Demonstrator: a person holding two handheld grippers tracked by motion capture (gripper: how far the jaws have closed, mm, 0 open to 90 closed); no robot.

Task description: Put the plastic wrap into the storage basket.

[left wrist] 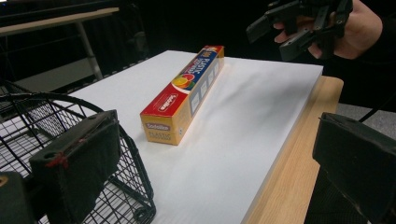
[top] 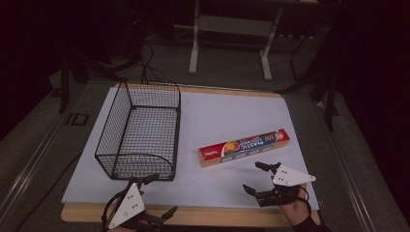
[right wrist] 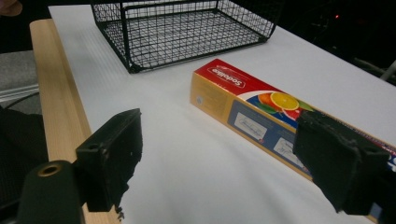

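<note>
A long red, yellow and blue plastic-wrap box (top: 245,147) lies flat on the white board (top: 227,116), right of centre. It also shows as the box (left wrist: 184,93) and the box (right wrist: 261,116) in the gripper views. My right gripper (top: 253,177) hovers open just in front of the box's right half, nothing between its jaws; the right gripper (left wrist: 299,23) appears again far off. My left gripper (top: 162,195) stands open at the table's front edge, below the basket's near corner, holding nothing.
A black wire basket (top: 140,133) sits empty on the left of the board, seen again as the basket (right wrist: 187,28) and the basket (left wrist: 56,140). A wooden table edge (top: 193,215) runs along the front. Metal table legs (top: 193,43) stand on the floor behind.
</note>
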